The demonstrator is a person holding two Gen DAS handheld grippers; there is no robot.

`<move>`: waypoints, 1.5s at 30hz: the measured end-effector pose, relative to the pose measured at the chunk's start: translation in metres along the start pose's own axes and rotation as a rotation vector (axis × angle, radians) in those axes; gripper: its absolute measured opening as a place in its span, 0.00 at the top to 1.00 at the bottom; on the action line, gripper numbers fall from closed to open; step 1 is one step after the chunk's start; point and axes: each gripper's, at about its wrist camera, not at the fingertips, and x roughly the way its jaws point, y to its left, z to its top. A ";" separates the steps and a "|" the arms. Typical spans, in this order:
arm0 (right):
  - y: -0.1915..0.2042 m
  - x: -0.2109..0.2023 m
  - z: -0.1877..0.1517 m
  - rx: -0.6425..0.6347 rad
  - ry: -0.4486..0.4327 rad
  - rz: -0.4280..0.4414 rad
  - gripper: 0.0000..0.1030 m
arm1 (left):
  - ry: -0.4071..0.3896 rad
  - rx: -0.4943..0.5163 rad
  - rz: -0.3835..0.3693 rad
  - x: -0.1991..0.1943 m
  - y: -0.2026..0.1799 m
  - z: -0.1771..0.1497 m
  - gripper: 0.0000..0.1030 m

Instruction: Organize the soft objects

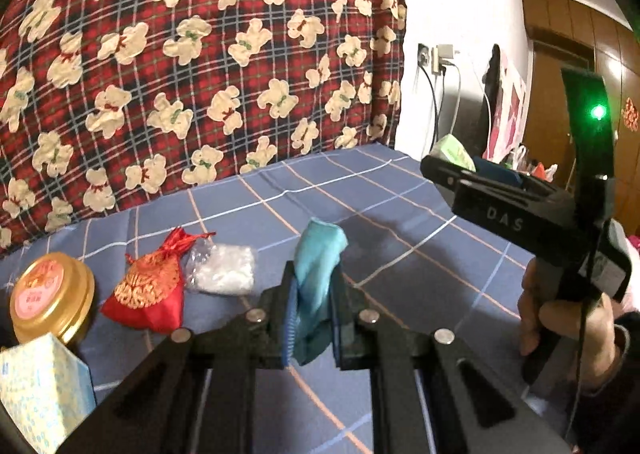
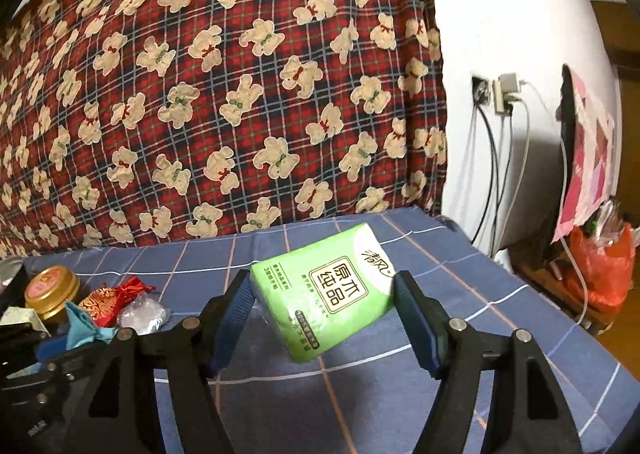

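My left gripper (image 1: 312,294) is shut on a teal cloth (image 1: 318,274) and holds it above the blue checked bed sheet (image 1: 400,266). My right gripper (image 2: 324,298) is shut on a green tissue pack (image 2: 328,290), held tilted above the sheet; it also shows at the right of the left wrist view (image 1: 454,152). A red embroidered pouch (image 1: 148,286) and a clear plastic bag (image 1: 222,270) lie on the sheet at the left. In the right wrist view the pouch (image 2: 106,302), the bag (image 2: 144,312) and the teal cloth (image 2: 82,324) sit at the lower left.
A gold round tin (image 1: 52,296) and a patterned tissue box (image 1: 40,390) stand at the far left. A red plaid bear-print quilt (image 1: 200,74) rises behind the bed. The wall with sockets and cables (image 2: 500,102) and an orange bag (image 2: 600,266) are right.
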 end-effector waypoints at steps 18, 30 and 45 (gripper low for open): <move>0.062 -0.070 -0.026 -0.033 -0.057 0.016 0.30 | -0.055 -0.037 -0.043 -0.070 0.016 -0.031 0.89; 0.117 -0.095 -0.038 -0.039 -0.063 0.120 0.29 | -0.093 -0.078 -0.042 -0.112 0.044 -0.051 0.89; 0.208 -0.117 -0.029 -0.111 -0.090 0.292 0.29 | -0.200 -0.131 0.021 -0.183 0.100 -0.064 0.89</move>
